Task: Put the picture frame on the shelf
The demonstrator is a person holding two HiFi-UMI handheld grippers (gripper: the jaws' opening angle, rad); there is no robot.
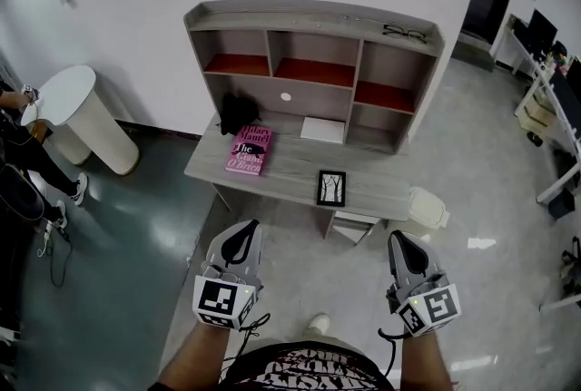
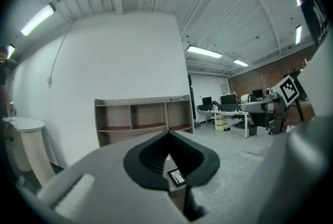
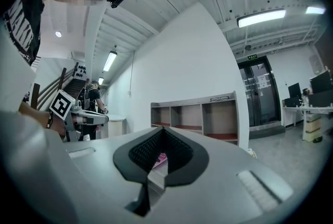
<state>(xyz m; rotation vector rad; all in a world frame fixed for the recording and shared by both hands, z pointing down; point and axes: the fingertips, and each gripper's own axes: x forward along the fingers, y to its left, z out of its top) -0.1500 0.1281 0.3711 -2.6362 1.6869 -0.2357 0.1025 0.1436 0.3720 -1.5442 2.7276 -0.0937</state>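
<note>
Two claws show low in the head view, well in front of the shelf (image 1: pixel 313 63) and short of the table (image 1: pixel 290 173) that carries it. The left claw (image 1: pixel 243 231) and the right claw (image 1: pixel 404 244) both have their jaws pressed together with nothing in them. The picture frame (image 1: pixel 331 188) lies flat on the table in front of the shelf's right-hand compartments, apart from both claws. A pink book (image 1: pixel 251 150) lies in front of the shelf's left half. A pair of glasses (image 1: pixel 404 34) rests on the shelf's top board, at its right end.

In the left gripper view the jaw tips meet and hold nothing. The picture frame shows through the gap under them, below the shelf.

In the right gripper view the jaws are closed and empty. The pink book is seen through their gap, below the shelf.
</note>
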